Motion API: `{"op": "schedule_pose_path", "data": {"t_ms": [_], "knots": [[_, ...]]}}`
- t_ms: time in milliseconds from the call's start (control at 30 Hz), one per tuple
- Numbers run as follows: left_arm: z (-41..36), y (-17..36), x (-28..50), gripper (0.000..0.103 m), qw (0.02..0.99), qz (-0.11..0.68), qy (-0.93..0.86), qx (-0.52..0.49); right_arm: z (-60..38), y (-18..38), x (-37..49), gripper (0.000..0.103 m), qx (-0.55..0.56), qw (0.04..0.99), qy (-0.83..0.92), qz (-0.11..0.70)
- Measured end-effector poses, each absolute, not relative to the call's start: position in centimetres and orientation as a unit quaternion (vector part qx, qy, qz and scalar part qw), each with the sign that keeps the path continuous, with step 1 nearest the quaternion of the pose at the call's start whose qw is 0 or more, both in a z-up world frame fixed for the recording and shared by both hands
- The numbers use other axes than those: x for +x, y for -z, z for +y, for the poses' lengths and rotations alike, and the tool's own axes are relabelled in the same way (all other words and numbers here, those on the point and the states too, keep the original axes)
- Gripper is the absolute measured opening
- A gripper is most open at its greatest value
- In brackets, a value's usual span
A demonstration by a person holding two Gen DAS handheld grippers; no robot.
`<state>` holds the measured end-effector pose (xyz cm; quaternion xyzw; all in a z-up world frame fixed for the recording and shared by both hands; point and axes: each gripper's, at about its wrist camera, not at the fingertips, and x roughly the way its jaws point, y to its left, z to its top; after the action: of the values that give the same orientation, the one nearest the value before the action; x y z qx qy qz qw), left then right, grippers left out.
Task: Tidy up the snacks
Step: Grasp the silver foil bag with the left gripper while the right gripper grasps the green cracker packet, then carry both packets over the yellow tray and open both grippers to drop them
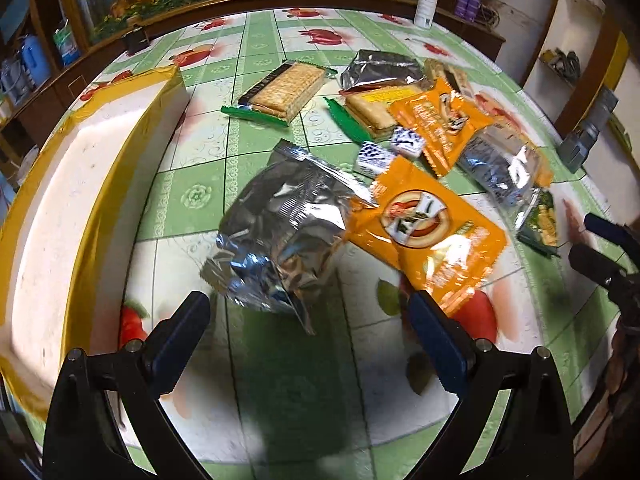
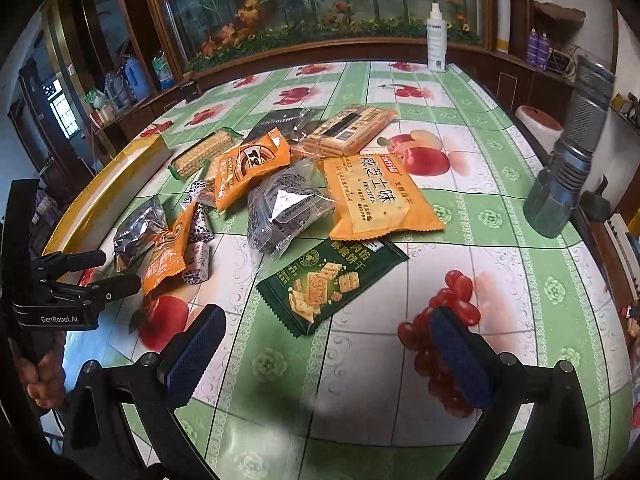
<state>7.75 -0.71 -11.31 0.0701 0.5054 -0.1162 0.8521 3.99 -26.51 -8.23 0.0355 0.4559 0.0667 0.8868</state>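
Silver packet (image 1: 280, 236) sits just ahead of the wide-open, empty left tool (image 1: 308, 312); right tool (image 2: 324, 332) also open, so next comes closing on the packet for the white box (image 1: 60, 208).

We see a crinkled, mirror-glossy silver foil snack bag (image 1: 280, 236), a shiny orange plastic biscuit packet (image 2: 376, 196), and a smooth, perhaps vinyl, green-checked fruit-print tablecloth (image 2: 500, 208).

A glossy green-and-white checked tablecloth printed with red fruit (image 2: 500, 184) covers the table. Beyond its far edge stands a dark wooden-framed glass panel painted with flowers and bamboo (image 2: 320, 0). Left of the panel, dark wooden shelving (image 2: 132, 80) holds bottles. Farther left, a bright barred window (image 2: 64, 114) admits daylight.
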Motion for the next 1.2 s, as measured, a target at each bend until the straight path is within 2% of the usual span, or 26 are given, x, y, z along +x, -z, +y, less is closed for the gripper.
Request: {"op": "schedule_pose_path", "data": {"t_ms": [300,533,600,633,667,733,767,933,1200], "knots": [[-0.9,11.4,11.5,0.1,0.851,0.497,0.119,0.125,-25.0,10.5,7.1,0.103,0.012,0.866,0.001,0.5],[-1.3,11.7,12.5,0.101,0.853,0.487,0.138,0.126,-24.1,10.9,8.9,0.102,-0.002,0.872,0.02,0.489],[-1.4,11.8,12.4,0.094,0.854,0.485,0.151,0.109,-24.0,10.7,8.9,0.096,-0.007,0.876,0.007,0.482],[-1.4,11.7,12.3,0.084,0.854,0.485,0.161,0.097,-24.0,10.5,8.7,0.088,-0.012,0.878,-0.001,0.479],[-1.5,11.5,12.1,0.075,0.857,0.48,0.16,0.097,-24.0,10.3,8.6,0.075,-0.015,0.879,-0.006,0.476],[-2.0,11.3,11.7,0.063,0.857,0.477,0.166,0.099,-24.2,10.1,8.5,0.062,-0.018,0.88,-0.005,0.475],[-2.3,11.2,11.4,0.062,0.858,0.475,0.163,0.106,-24.6,10.1,8.4,0.058,-0.014,0.88,-0.008,0.474],[-2.9,11.2,9.9,0.06,0.861,0.472,0.163,0.102,-25.7,10.0,7.3,0.051,-0.009,0.883,-0.013,0.47],[-1.3,10.3,7.9,0.06,0.866,0.471,0.163,0.043,-27.1,9.1,4.7,0.051,0.02,0.885,-0.033,0.463]]}}
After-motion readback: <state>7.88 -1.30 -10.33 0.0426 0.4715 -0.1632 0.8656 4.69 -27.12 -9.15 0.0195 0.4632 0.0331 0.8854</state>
